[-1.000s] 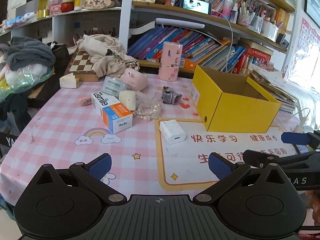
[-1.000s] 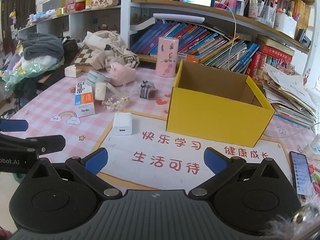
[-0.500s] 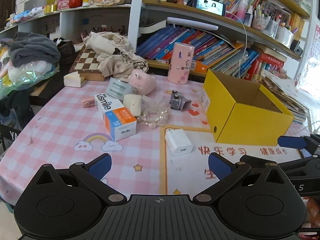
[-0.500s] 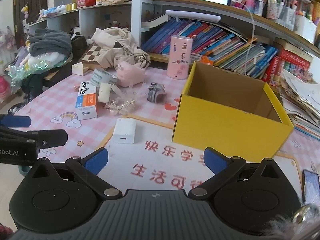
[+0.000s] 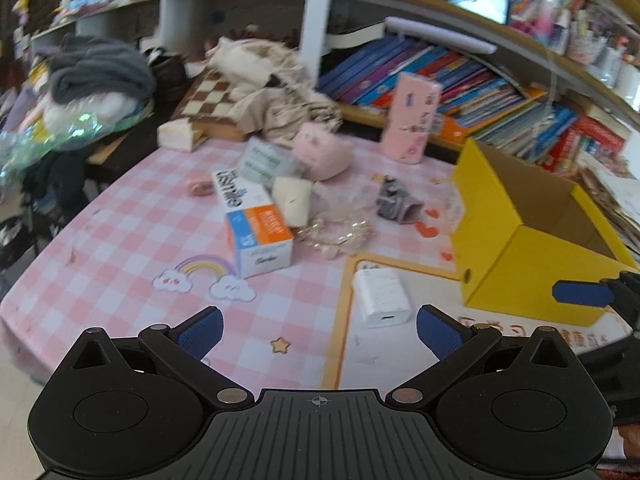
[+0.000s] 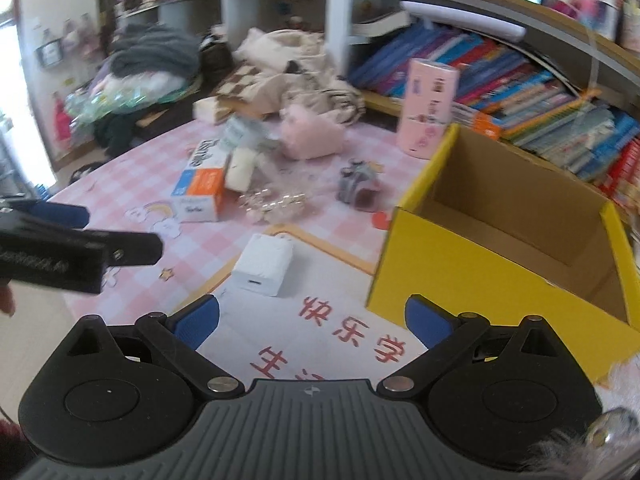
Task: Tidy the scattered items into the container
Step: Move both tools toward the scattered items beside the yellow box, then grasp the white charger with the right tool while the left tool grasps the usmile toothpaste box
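We log the yellow cardboard box (image 6: 516, 248) as empty, the white charger block (image 6: 262, 266) and the other scattered items unpacked on the pink checked surface (image 5: 120, 240), both the left claw (image 5: 319, 328) and the right claw (image 6: 312, 318) spread and holding nothing.

Table (image 5: 120, 240): pink-and-white check, printed with a pastel rainbow (image 5: 206, 266) between white clouds and a small yellow star (image 5: 279, 345). Container (image 6: 500, 248) bright yellow outside, plain brown card inside; charger (image 6: 262, 266) white; carton (image 5: 256, 226) white, blue and orange. Chessboard (image 5: 210, 94) brown-and-cream squares; mat (image 6: 320, 320) white with orange border, red characters (pink plush (image 5: 322, 152) blurred).
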Demonstrator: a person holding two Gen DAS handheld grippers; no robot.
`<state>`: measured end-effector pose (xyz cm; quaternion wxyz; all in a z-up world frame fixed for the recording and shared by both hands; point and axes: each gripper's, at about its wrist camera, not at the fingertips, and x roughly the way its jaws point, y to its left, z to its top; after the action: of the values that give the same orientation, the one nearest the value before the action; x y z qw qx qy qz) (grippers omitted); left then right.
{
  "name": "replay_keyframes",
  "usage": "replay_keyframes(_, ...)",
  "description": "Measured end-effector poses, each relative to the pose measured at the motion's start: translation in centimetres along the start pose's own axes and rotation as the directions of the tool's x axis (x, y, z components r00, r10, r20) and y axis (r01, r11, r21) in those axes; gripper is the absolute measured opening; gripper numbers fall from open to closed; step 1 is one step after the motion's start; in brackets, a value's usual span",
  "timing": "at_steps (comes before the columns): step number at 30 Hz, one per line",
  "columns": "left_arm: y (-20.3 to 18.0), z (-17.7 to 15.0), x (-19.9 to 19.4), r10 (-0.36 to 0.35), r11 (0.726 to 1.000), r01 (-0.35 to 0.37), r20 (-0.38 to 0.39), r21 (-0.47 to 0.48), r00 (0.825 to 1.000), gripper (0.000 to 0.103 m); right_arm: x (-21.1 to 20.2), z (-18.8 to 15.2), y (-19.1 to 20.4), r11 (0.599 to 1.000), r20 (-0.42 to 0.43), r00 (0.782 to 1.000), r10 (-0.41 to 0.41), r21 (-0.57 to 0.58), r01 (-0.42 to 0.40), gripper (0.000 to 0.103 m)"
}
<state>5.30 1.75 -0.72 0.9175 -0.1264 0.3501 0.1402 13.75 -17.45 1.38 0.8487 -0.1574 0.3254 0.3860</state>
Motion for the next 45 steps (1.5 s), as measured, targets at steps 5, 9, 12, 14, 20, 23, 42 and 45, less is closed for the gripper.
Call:
replay_keyframes(5,0.0,0.0,1.2,0.055,0.998,-0.055,-0.028,-0.022,0.998,0.103,1.3,-0.1,0.1,0.997,-0.032,0.998,0.057,-0.057,-0.058,0.098)
replay_keyframes(9,-0.1,0.8,1.9,0.07,0.997,-0.07,-0.033,-0.011,0.997,0.103,2.0,0.2,0.0,0.995,-0.036,0.997,0.071,-0.07,-0.073,0.097)
replay_keyframes(12,0.0,1.5,2.7,0.07,0.998,-0.069,-0.04,0.014,0.997,0.103,2.9,0.7,-0.1,0.995,-0.044,0.996,0.077,-0.06,-0.08,0.097)
replay_keyframes(14,0.4,2.1,3.4,0.066,0.997,-0.064,-0.046,0.032,0.997,0.103,3.5,1.1,0.0,0.995,-0.045,0.996,0.079,-0.057,-0.081,0.096)
replay_keyframes(20,2.1,4.6,5.5,0.052,0.997,-0.049,-0.049,0.065,0.997,0.103,5.9,2.8,1.1,0.995,-0.065,0.995,0.077,-0.055,-0.08,0.076)
replay_keyframes(23,3.0,5.6,7.2,0.047,0.995,-0.039,-0.089,0.088,0.995,0.103,7.6,3.2,1.9,0.997,-0.103,0.993,0.051,-0.054,-0.057,0.066)
replay_keyframes(42,6.1,7.4,15.2,0.027,0.969,0.028,-0.221,0.244,0.975,0.101,13.2,4.5,4.1,0.997,-0.247,0.966,-0.075,0.008,0.08,0.066)
replay_keyframes(45,8.5,7.4,14.6,0.037,0.981,0.011,-0.24,0.195,0.97,0.101,13.0,4.6,3.7,0.991,-0.239,0.965,-0.106,0.049,0.121,0.066)
